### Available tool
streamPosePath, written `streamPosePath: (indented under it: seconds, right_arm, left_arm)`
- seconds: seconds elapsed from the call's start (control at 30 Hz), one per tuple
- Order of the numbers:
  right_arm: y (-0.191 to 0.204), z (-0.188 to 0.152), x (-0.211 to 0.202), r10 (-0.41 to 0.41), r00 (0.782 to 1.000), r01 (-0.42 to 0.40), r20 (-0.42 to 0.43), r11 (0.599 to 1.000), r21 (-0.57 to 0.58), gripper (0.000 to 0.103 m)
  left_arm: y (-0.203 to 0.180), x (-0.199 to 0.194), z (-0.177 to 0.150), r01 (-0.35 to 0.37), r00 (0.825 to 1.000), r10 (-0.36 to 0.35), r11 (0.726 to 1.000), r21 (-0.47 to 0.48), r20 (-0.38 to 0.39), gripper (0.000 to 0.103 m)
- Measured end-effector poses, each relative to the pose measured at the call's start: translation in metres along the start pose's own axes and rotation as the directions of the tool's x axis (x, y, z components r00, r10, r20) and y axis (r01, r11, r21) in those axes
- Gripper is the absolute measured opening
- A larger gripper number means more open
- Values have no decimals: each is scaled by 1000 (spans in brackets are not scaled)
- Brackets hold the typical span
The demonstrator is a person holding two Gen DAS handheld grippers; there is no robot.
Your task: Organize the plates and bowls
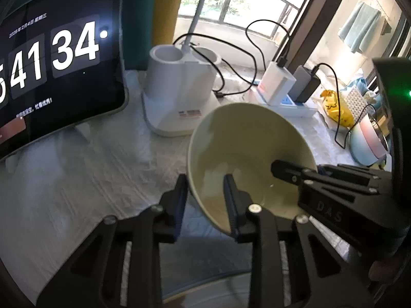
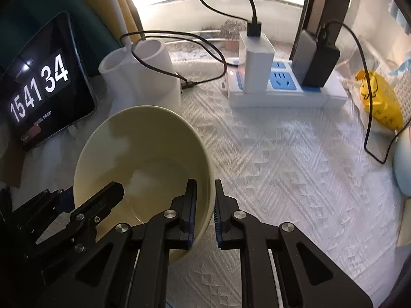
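Far left, a tablet [image 1: 56,59] stands propped on the white textured cloth [image 2: 295,179], its screen showing clock digits 41 and 34. Beside it to the right, a white twin-cup holder [image 1: 177,82] sits on its base, a black cable [image 2: 164,69] draped over it. Centre: one cream bowl [image 1: 246,154], tilted and lifted clear of the cloth, gripped from two sides at once. Left gripper [image 1: 205,205] straddles the bowl's left rim, one finger outside the wall, one inside, pinching it. Right gripper [image 2: 205,213] does the same on the opposite rim, blue-padded fingers [image 2: 191,205] one to each side of the wall; in the right wrist view a thin gap shows at the outer pad, so firm contact there is uncertain. Each gripper appears in the other's view, reaching into the bowl. Further right, a white power strip [image 2: 282,92] with blue sockets carries a white charger [image 2: 257,59] and a black adapter [image 2: 318,64]. Far right, a yellow bag [image 2: 377,100] near the cloth's edge, and a pale blue rounded object [image 1: 367,143] only partly visible.
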State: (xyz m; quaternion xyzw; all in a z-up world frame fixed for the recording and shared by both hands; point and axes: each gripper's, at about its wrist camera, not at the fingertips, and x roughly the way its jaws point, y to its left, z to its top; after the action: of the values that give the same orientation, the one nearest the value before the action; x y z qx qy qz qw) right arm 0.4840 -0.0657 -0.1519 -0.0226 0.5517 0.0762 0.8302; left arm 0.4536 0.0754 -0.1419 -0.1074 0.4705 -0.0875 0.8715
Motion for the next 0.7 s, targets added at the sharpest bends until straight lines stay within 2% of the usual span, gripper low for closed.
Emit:
streamPosePath:
  seconds: [0.23, 0.7]
  right_arm:
    - [0, -1, -8, 16, 1000, -16, 21, 1000, -3, 13]
    - [0, -12, -51, 69, 993, -70, 95, 998, 6, 9]
  left_arm:
    - [2, -4, -2, -6, 1000, 6, 1000, -12, 15, 25]
    - [-4, -43, -4, -25, 994, 25, 1000, 5, 107, 20]
